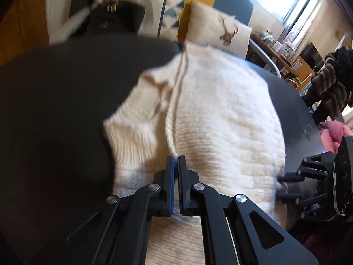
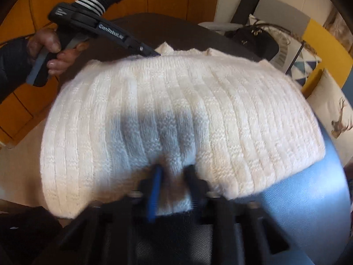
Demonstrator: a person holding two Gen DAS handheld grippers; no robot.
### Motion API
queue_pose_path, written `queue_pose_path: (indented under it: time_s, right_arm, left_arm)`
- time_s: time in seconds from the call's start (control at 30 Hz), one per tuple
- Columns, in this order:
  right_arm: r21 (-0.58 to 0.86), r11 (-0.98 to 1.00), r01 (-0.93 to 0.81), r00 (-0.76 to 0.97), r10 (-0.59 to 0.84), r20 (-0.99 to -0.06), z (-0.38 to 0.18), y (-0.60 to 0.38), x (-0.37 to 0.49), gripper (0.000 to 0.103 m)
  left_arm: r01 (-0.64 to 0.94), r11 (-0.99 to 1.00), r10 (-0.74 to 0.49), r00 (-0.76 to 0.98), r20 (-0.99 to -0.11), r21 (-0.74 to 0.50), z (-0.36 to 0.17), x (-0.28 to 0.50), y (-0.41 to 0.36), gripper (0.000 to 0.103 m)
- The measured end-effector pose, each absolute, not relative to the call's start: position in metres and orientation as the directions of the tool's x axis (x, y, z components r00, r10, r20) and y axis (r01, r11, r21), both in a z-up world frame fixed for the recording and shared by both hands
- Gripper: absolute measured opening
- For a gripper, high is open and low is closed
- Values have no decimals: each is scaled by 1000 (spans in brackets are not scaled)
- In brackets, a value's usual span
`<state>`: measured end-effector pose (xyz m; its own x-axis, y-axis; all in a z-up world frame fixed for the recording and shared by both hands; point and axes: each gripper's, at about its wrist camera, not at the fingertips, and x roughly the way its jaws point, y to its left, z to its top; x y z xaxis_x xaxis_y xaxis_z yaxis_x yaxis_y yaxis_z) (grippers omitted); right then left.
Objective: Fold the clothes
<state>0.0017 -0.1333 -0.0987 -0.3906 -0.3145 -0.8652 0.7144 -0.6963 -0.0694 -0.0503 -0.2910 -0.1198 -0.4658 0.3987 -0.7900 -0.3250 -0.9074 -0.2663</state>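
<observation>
A white ribbed knit sweater (image 1: 220, 110) lies folded on a dark round table (image 1: 55, 110). In the left wrist view my left gripper (image 1: 176, 161) is shut, and a raised ridge of the knit runs into its tips. The right wrist view shows that left gripper (image 2: 152, 53), held by a hand (image 2: 50, 44), meeting the sweater's (image 2: 176, 88) far edge. My right gripper (image 2: 174, 174) is shut on a bunched fold at the sweater's near edge, blurred. From the left wrist view the right gripper (image 1: 284, 186) sits at the sweater's right side.
A black bag (image 1: 114, 19) and patterned cushions (image 1: 220, 28) lie beyond the table. A dark fur garment (image 1: 331, 88) and something pink (image 1: 335, 132) are off to the right. A blue seat (image 2: 297, 198) is under the sweater's near right corner. Orange wooden floor (image 2: 22, 110) surrounds the table (image 2: 141, 28).
</observation>
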Motion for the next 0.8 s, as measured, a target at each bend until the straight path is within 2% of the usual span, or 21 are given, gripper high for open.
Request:
queue_pose_path:
  time_s: [0.07, 0.17, 0.3, 0.37, 0.4, 0.43, 0.5, 0.57, 0.67, 0.8]
  right_arm:
    - [-44, -707, 706, -396, -342, -852, -91, -128, 5, 4]
    - [19, -727, 686, -385, -385, -839, -81, -117, 4, 4]
    - [69, -737, 672, -341, -391, -855, -102, -117, -1, 5]
    - [95, -739, 667, -328, -406, -853, -103, -116, -4, 9]
    - [112, -738, 665, -316, -415, -853, -101, -115, -5, 11]
    - [137, -733, 667, -304, -435, -848, -98, -110, -7, 22]
    - [184, -722, 667, -282, -474, -834, -92, -101, -9, 25]
    - [217, -733, 644, -312, -511, -801, -82, -86, -16, 25]
    - [234, -757, 610, -371, -534, -760, -69, -70, -28, 30]
    - [166, -784, 599, -388, -465, -796, -76, -76, -41, 33]
  left_arm:
    - [-331, -904, 413, -513, -753, -271, -105, -47, -293, 1]
    - [-334, -907, 409, -549, -728, -258, -90, -43, -297, 1]
    - [-258, -935, 346, -505, -791, -244, -119, -57, -296, 1]
    - [-180, -942, 335, -433, -837, -284, -144, -67, -302, 3]
    - [-144, -937, 350, -414, -840, -320, -152, -68, -308, 6]
    - [-112, -938, 343, -427, -836, -328, -153, -66, -314, 7]
    - [-56, -936, 332, -463, -822, -347, -150, -61, -328, 8]
    - [-15, -921, 347, -487, -801, -389, -144, -54, -342, 24]
    - [-6, -906, 365, -517, -774, -423, -131, -43, -354, 26]
    - [-104, -907, 406, -471, -783, -408, -125, -43, -326, 28]
